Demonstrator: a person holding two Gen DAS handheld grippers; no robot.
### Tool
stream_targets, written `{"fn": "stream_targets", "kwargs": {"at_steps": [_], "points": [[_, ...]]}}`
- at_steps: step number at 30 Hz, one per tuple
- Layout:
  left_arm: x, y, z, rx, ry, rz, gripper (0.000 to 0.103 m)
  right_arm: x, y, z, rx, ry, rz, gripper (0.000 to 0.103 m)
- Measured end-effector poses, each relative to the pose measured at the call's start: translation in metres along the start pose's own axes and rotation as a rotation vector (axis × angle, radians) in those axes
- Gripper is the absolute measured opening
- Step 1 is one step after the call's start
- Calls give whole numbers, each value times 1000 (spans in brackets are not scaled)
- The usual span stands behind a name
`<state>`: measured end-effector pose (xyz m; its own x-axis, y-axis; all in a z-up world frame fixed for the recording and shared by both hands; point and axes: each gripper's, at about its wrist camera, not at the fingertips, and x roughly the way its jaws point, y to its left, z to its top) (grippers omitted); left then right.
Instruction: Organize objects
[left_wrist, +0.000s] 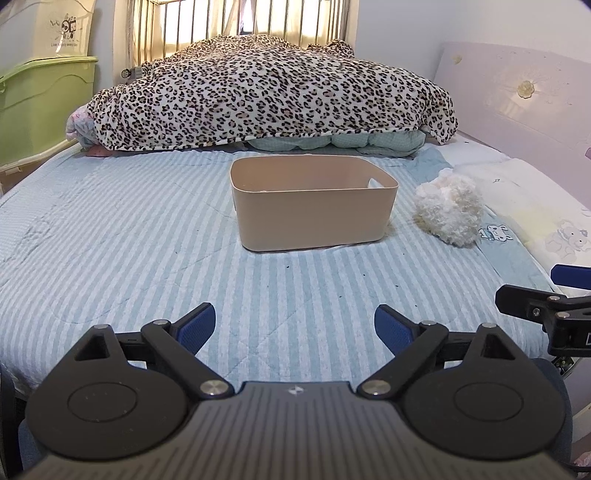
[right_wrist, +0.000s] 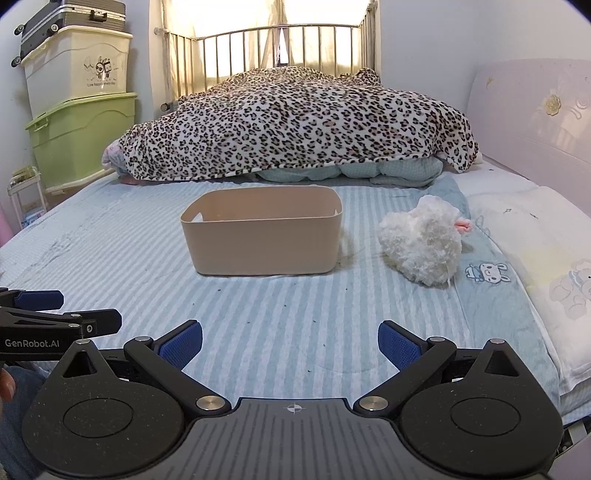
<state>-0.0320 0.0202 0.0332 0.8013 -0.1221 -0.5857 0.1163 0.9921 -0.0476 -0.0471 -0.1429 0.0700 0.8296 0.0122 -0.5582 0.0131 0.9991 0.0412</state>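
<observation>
A beige plastic bin (left_wrist: 314, 214) stands open-topped in the middle of the striped bed; it also shows in the right wrist view (right_wrist: 264, 240). A white fluffy plush toy (left_wrist: 448, 210) lies on the bed to the bin's right, with a pink part at its far side in the right wrist view (right_wrist: 423, 245). My left gripper (left_wrist: 294, 328) is open and empty, low over the bed's near edge. My right gripper (right_wrist: 290, 343) is open and empty, beside it on the right. What lies inside the bin is hidden.
A leopard-print blanket (left_wrist: 273, 92) is heaped over bedding at the far end. A pillow with cartoon prints (right_wrist: 535, 258) lies along the right side by the headboard (right_wrist: 535, 122). Green and cream storage boxes (right_wrist: 81, 110) stack at the left wall.
</observation>
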Motion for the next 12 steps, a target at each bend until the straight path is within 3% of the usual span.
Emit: {"fn": "stream_targets", "kwargs": {"at_steps": [12], "points": [[-4,1,2,-2,-25,20,97,3,-4,-2,2,8,-3,103]]}}
